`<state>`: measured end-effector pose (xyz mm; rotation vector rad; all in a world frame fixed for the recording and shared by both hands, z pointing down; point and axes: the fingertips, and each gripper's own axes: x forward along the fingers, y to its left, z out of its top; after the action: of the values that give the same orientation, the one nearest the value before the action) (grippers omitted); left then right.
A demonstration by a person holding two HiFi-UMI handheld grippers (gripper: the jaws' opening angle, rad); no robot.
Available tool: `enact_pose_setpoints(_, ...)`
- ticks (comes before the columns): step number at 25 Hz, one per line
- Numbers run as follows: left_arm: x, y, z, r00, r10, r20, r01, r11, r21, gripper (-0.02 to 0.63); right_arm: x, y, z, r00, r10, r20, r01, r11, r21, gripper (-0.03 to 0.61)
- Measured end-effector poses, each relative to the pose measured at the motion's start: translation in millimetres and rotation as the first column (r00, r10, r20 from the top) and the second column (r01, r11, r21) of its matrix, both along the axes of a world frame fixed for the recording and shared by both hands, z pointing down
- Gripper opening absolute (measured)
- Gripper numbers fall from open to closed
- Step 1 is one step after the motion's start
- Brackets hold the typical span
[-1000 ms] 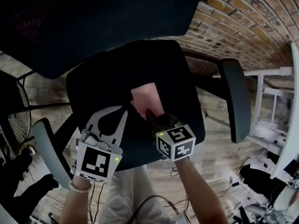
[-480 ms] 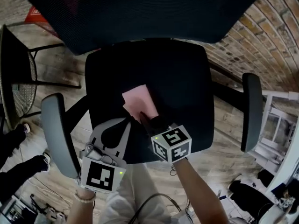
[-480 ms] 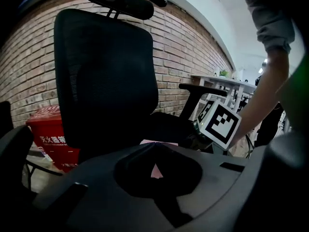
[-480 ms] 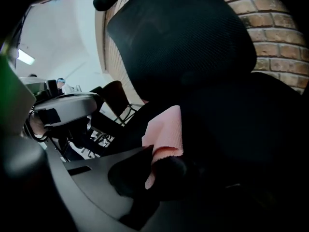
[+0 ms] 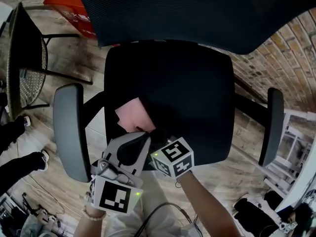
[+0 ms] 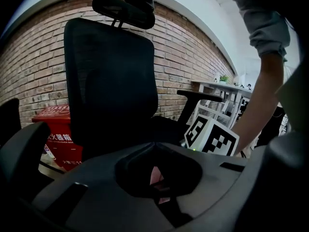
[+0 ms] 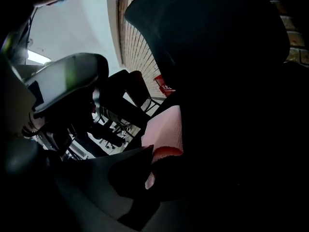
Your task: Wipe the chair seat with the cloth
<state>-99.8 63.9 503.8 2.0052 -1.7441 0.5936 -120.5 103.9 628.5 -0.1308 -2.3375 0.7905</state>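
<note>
The black chair seat (image 5: 182, 88) fills the middle of the head view. A pink cloth (image 5: 131, 116) lies on the seat's front left part. My right gripper (image 5: 154, 133) is shut on the cloth's near edge and presses it on the seat; its marker cube (image 5: 172, 157) shows behind. In the right gripper view the pink cloth (image 7: 166, 125) folds up between the dark jaws of my right gripper (image 7: 155, 151). My left gripper (image 5: 144, 136) hovers just left of the right one at the seat's front edge, shut and empty. In the left gripper view its jaws meet (image 6: 153, 144), with a bit of cloth (image 6: 155, 175) seen below.
The mesh backrest (image 5: 197, 9) rises at the top. Grey armrests (image 5: 69, 127) (image 5: 273, 127) flank the seat. A red box (image 5: 69, 4) and a second black chair (image 5: 24, 58) stand at left on the wooden floor, a white frame (image 5: 296, 132) at right. Cables lie near my feet.
The right gripper has dragged the pink cloth from the seat's middle toward its front left. The left gripper now sits closer to the right one.
</note>
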Motion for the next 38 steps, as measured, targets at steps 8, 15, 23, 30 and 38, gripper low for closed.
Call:
enact_pose_setpoints(8,-4.3,-5.3,2.8,1.000,0.010,0.000,-0.010,1.000,0.014,0.018,11.7,-8.2,0.8,0.998,0.064,-0.016,-0.064,0.998,0.003,0.051)
enact_pose_setpoints(15,12.0,-45.7,1.9,0.996,0.089,-0.019,-0.088,0.996,0.025,0.018,68.7,-68.8,6.4,0.957,0.283,-0.064,-0.281,0.959,0.032,0.051)
enact_pose_setpoints(23,54.8,-87.8,6.6,0.976,0.214,-0.034,-0.213,0.976,0.031,0.018,168.3,-131.4,6.9,0.835,0.535,-0.127,-0.525,0.845,0.106,0.051)
enact_pose_setpoints(30,94.2,-117.2,8.9,0.941,0.337,-0.020,-0.337,0.941,0.032,0.018,246.8,-171.0,-3.8,0.716,0.686,-0.130,-0.667,0.727,0.164,0.051)
enact_pose_setpoints(38,125.0,-139.9,4.5,0.900,0.435,0.003,-0.435,0.899,0.051,0.018,307.3,-178.9,-7.9,0.616,0.772,-0.155,-0.746,0.635,0.199,0.051)
